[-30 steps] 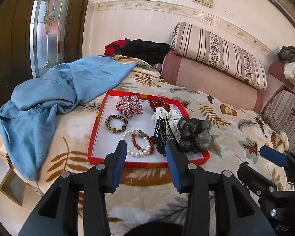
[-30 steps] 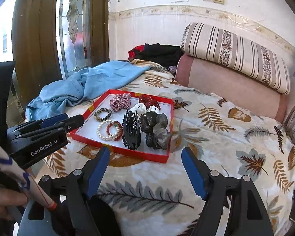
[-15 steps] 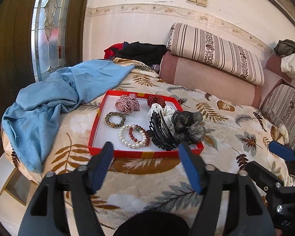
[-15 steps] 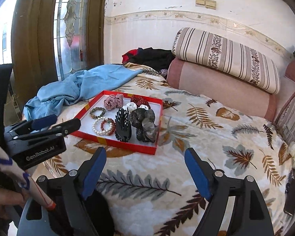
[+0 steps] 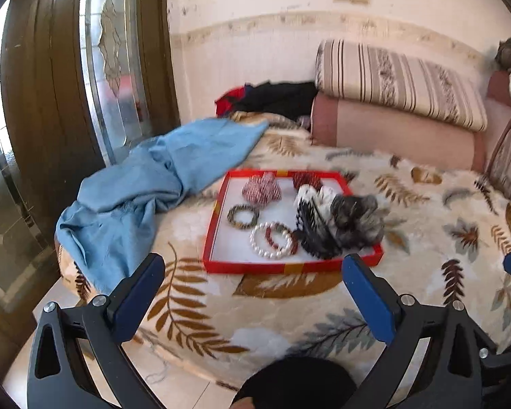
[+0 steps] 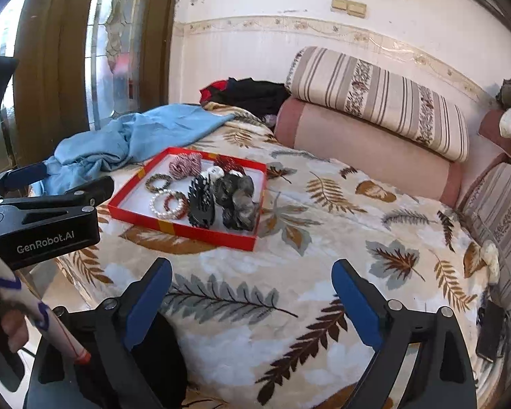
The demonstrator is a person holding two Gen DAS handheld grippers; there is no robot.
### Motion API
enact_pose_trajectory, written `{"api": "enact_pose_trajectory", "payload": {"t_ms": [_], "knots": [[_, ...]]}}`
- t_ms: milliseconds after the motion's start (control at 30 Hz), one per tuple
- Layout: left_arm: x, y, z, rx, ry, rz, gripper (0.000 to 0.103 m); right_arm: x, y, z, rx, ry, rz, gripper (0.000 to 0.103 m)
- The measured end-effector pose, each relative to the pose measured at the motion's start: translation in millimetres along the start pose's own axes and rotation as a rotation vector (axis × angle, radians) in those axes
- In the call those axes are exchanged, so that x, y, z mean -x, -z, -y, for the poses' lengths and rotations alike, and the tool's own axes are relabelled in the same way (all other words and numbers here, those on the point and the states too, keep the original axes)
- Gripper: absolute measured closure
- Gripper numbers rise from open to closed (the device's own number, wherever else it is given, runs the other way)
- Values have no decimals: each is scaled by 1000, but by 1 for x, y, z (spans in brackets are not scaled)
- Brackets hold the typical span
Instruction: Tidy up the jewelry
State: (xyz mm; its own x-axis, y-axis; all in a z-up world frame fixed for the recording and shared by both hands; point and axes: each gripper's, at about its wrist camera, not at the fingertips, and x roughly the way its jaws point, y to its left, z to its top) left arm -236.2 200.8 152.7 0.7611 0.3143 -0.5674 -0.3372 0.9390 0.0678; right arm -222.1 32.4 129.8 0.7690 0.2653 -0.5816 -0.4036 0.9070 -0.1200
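My left claw [image 5: 252, 272] and right claw [image 6: 252, 277] are both wide and hold nothing, and all the jewelry already sits in the red tray [image 5: 289, 267] on the bed [image 6: 323, 238], so I think I'm done.

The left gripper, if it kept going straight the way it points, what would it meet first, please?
Probably the near wall of the red tray, which lies straight ahead of the open left gripper on the leaf-print blanket. Depth is unclear, so it might touch the blanket first.
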Motion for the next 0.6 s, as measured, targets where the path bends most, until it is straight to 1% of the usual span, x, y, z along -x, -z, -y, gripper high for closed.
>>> {"api": "enact_pose_trajectory", "payload": {"t_ms": [33,167,267,367,567,600], "knots": [[-3,0,0,3,1,-8,0,-2,1,2,-6,4,-7,6],[-16,3,-5,32,-52,-31,0,-7,3,7,-20,21,-19,6],[-24,4,-3,0,-93,-58,0,-11,3,8,-21,18,-27,6],[-28,8,1,-20,-117,-61,0,-13,4,5,-14,14,-33,6],[-34,8,-2,-3,-88,-83,0,-16,5,2,-3,14,-40,6],[-35,9,-3,2,-96,-85,0,-16,5,2,-4,17,-39,6]]}}
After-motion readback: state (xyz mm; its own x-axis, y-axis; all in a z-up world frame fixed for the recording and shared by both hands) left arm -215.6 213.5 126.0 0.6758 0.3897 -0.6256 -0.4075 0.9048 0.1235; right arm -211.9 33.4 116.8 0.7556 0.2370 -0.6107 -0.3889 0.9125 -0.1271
